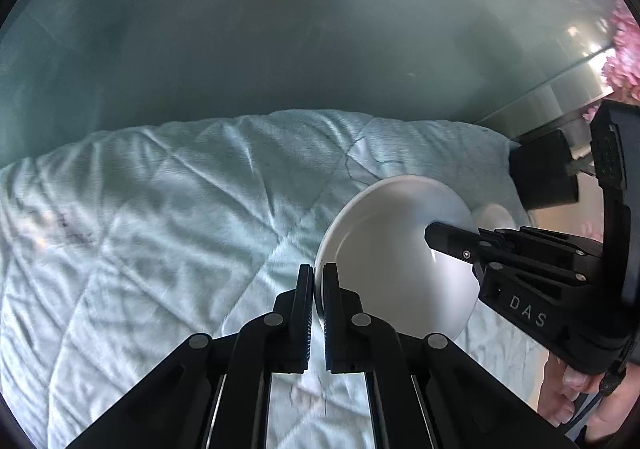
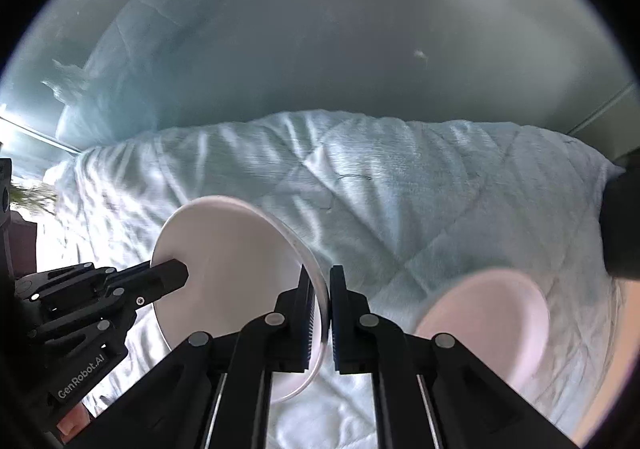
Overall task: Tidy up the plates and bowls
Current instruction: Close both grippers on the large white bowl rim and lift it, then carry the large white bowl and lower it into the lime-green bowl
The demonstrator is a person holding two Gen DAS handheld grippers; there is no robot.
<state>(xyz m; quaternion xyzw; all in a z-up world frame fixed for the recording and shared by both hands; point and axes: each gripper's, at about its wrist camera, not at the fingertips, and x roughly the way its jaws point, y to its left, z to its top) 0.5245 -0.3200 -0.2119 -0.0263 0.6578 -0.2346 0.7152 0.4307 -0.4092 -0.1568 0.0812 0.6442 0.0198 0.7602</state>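
Both fisheye views are pretty hazy up top, with a milky washed-out fog over the whole upper half, and everything bends hard toward the black round edges. Daylight rakes across the quilt (image 1: pixel 160 229), leaving streaky shadows. The second plate (image 2: pixel 486 323) on the right is smeared with motion blur.
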